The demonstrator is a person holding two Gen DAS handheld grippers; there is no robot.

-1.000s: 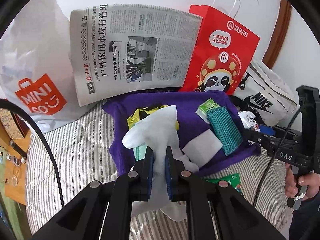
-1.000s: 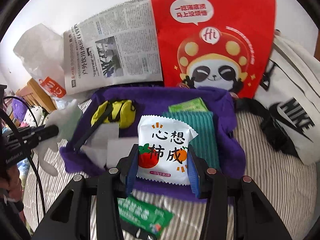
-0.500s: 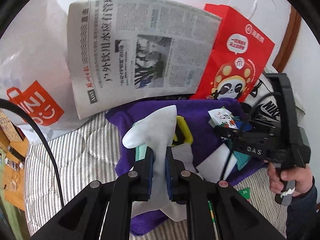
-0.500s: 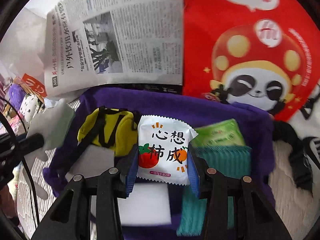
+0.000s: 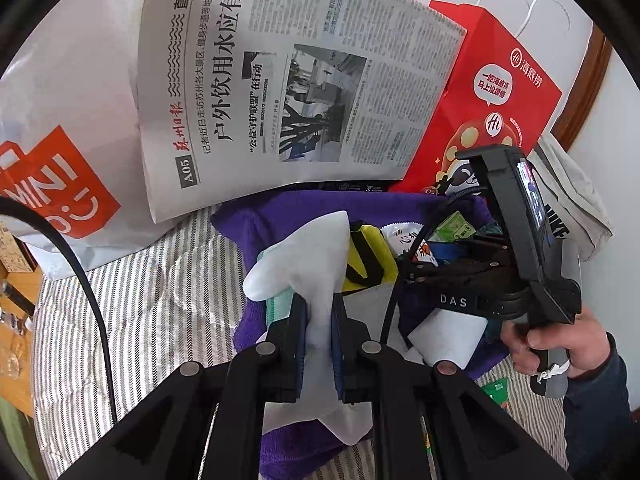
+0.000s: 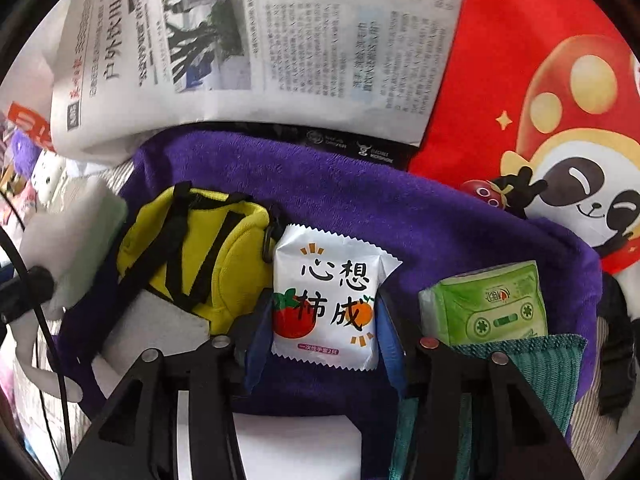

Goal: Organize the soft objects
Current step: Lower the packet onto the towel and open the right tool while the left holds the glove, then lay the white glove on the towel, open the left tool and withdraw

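My left gripper is shut on a white soft cloth, held above the left edge of the purple towel. My right gripper is shut on a white snack packet with a tomato print, held over the middle of the purple towel. On the towel lie a yellow pouch with black straps, a green tissue pack, a teal knitted cloth and a white pad. The right gripper also shows in the left wrist view.
A newspaper, a red panda paper bag and a white Miniso bag stand behind the towel. A white Nike bag lies at right. The striped bed cover spreads to the left. A green packet lies near the front.
My right gripper has moved forward over the towel with the snack packet, closer to the yellow pouch and tissue pack. My left gripper still holds the white cloth and has shifted slightly forward.
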